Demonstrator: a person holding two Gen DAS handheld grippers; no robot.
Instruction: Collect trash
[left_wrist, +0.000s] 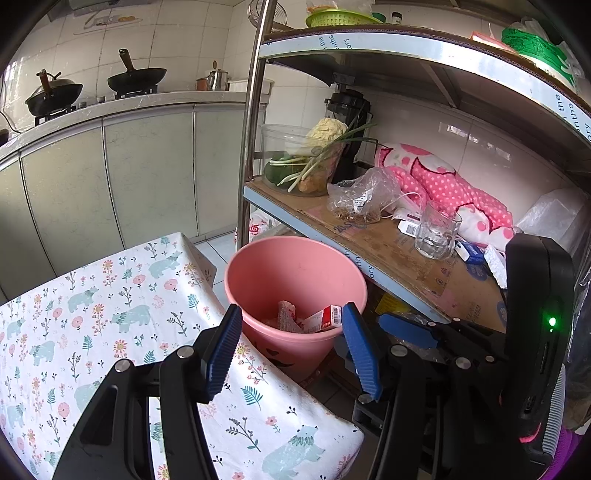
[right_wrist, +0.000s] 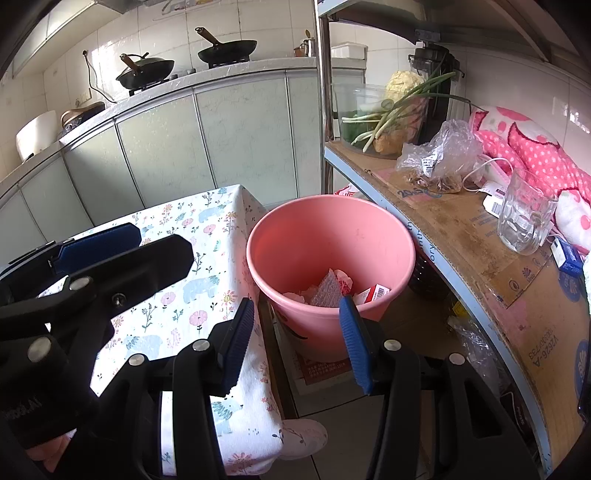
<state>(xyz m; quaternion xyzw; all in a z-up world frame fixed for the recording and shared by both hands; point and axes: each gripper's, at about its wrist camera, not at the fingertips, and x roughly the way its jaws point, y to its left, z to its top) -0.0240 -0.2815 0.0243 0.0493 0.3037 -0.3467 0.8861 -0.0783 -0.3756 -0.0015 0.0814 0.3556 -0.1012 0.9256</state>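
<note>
Facing kitchen w/ floral tablecloth (left_wrist: 110, 314)

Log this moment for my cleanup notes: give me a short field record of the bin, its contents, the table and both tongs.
bin: pink bucket on the floor, between table and shelf
contents: red-and-white carton, crumpled wrappers
table: floral cloth, no trash visible on it
left tongs: open, holding nothing
right tongs: open, holding nothing
shelf: glass mug, plastic bag
</note>
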